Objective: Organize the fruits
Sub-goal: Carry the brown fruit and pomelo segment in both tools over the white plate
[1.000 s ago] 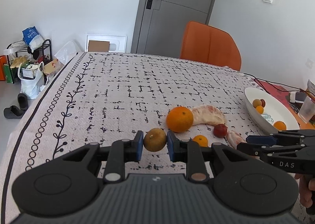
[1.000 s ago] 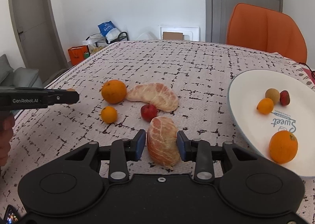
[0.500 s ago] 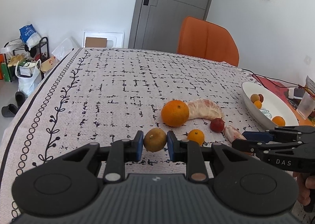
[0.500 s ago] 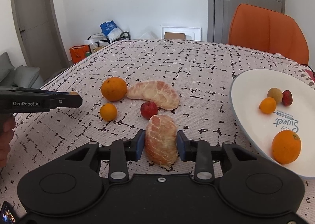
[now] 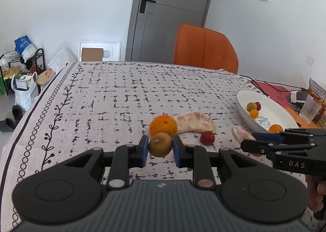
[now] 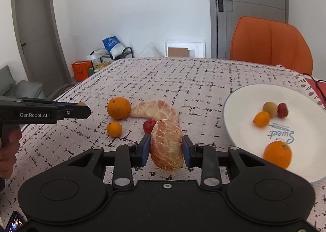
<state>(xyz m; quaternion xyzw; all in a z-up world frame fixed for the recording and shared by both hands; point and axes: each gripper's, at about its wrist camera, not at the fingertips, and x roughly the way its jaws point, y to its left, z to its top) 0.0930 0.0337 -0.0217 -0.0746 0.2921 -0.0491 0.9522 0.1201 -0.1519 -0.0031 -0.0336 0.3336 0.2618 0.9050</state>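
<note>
My left gripper [image 5: 160, 148] is shut on a small brownish-green round fruit [image 5: 160, 144] and holds it above the tablecloth. My right gripper [image 6: 165, 148] is shut on a peeled pomelo segment [image 6: 166, 146], lifted off the table; it also shows in the left wrist view [image 5: 242, 137]. On the cloth lie a large orange [image 6: 118, 108], a second pomelo segment [image 6: 154, 110], a small orange [image 6: 114, 129] and a small red fruit [image 6: 148, 126]. The white plate [image 6: 240, 121] at the right holds several small fruits and an orange [image 6: 277, 154].
An orange chair [image 5: 204, 48] stands at the table's far side. A red mat with cables, a glass [image 5: 309, 109] and small items lies beyond the plate. The left table edge [image 5: 24, 117] drops to the floor with bags and shoes.
Both grippers have risen with their fruit. The pomelo segment has come up off the cloth. The left gripper has shifted slightly so its fruit now overlaps the large orange.
</note>
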